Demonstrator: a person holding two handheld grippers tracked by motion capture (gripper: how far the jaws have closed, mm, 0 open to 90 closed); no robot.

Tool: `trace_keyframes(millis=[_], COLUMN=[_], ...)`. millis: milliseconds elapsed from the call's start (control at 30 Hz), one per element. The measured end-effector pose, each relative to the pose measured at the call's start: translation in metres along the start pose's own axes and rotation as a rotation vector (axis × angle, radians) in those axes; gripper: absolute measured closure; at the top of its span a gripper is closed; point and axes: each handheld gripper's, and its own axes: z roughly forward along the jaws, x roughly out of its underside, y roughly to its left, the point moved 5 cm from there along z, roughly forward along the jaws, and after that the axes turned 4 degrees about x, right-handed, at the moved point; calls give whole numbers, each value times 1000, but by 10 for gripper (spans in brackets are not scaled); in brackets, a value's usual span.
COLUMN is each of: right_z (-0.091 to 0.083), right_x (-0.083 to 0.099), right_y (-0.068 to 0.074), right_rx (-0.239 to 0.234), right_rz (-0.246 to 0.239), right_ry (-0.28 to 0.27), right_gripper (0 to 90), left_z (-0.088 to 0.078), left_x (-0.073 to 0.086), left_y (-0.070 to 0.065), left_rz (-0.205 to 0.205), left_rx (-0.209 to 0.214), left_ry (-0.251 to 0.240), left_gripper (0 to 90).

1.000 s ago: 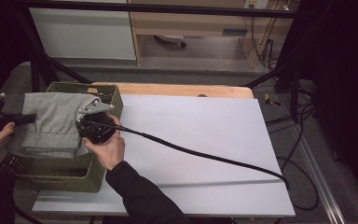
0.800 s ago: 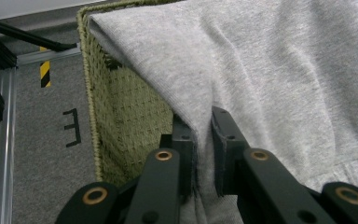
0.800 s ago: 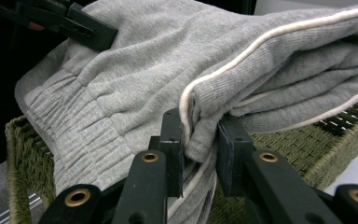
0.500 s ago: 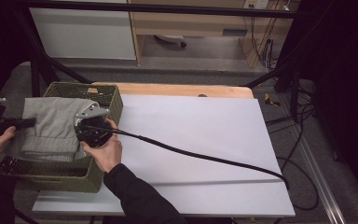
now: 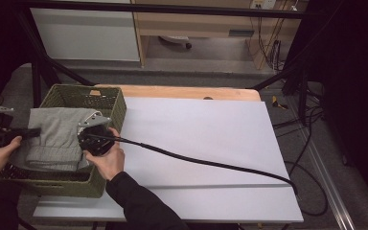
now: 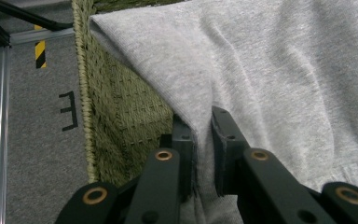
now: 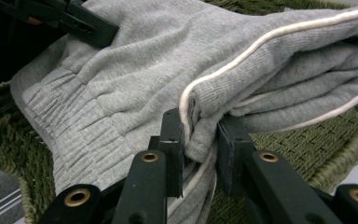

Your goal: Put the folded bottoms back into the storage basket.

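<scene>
Both grippers on the grey garment, held over the green basket!

Left gripper [image 6: 203,140] has its fingers clamped on a fold at the basket's [image 5: 117,108] left wall; right gripper [image 7: 200,140] bites the piped edge, so the grey garment [image 5: 57,136] likely hangs spread between them. Rightward, the white bench [image 5: 211,143] lies open beyond a trailing cable [image 5: 196,160].

Only legible mark: black "E"-like sign [image 6: 68,111] on grey floor [image 6: 32,154] beside basket [image 6: 121,116].
</scene>
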Motion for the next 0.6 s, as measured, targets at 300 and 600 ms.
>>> trace_keyframes(millis=[300,600], right_z=[9,2], right_x=[4,5], right_y=[-5,-14], right_rx=[9,87], right_rz=[-7,-74], right_ry=[23,-11], right_gripper=[714,231], left_z=[13,22], left_x=[0,1], left_y=[4,2], left_rz=[-7,-13], left_rx=[-24,-51], left_ry=[20,-12], left_gripper=[798,405])
